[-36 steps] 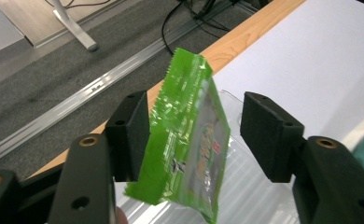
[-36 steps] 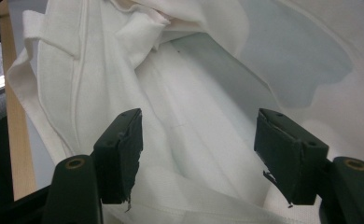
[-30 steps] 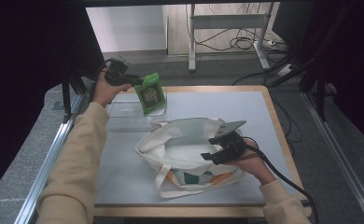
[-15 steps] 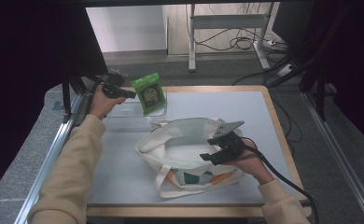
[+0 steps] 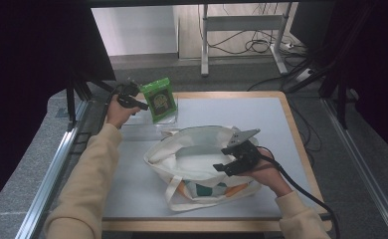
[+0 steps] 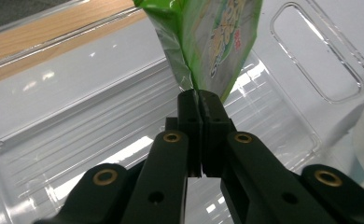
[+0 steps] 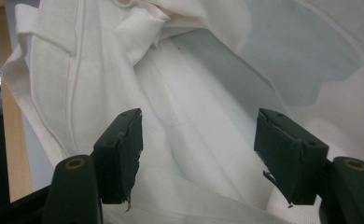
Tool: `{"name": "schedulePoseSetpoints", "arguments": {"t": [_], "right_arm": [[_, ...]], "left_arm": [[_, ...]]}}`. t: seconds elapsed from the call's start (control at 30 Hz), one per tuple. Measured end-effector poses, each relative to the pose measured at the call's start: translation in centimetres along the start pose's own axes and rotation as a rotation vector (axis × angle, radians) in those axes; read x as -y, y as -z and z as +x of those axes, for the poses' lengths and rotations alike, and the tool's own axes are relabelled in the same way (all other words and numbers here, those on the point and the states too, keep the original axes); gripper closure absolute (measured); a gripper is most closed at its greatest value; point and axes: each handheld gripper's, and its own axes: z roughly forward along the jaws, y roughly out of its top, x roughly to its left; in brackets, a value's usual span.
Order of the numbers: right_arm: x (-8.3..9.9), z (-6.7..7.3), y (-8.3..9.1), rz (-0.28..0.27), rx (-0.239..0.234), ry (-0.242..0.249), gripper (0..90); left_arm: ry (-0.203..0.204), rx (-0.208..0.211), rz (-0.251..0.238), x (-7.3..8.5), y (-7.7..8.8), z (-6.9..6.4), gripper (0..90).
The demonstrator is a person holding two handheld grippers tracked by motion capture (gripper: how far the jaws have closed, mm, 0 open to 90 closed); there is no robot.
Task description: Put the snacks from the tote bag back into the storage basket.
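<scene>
The green packet (image 6: 208, 42) is cut off at the top edge of the left gripper view, so its printed front reads only as pale lettering on glossy, crinkled film. The left gripper (image 6: 199, 100) has its jaws clamped together on the packet's thin sealed seam; they have just been closing onto it. Below lies a clear plastic tray (image 6: 77, 135), ribbed along its floor and hard to trace because glare washes out its rim. In the high view the packet (image 5: 159, 98) stands upright at the table's far left, over that tray (image 5: 142, 130), with the left gripper (image 5: 141, 105) at its side (dark against a dark background, so its outline is vague). The white cloth bag (image 5: 197, 159) sits mid-table, soft woven fabric, mouth open, with an orange and green print half hidden beneath its folds. The right gripper (image 5: 221, 168) rests at the bag's near rim; in the right gripper view its jaws stand apart (image 7: 199, 154) over the bag's lining (image 7: 194, 116), pressing on nothing.
</scene>
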Motion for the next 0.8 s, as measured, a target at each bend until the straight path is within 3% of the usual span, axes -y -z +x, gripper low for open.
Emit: {"name": "schedulePoseSetpoints", "arguments": {"t": [0.37,0.8], "right_arm": [[0.0,-0.1,0.0,0.003,0.004,-0.003,32.6],[0.1,-0.1,-0.1,0.014,0.003,-0.004,32.3]], "left_arm": [[0.076,-0.024,0.003,-0.4,-1.3,1.2,88.0],[0.071,-0.031,0.024,-1.5,-3.0,1.0,87.5]]}}
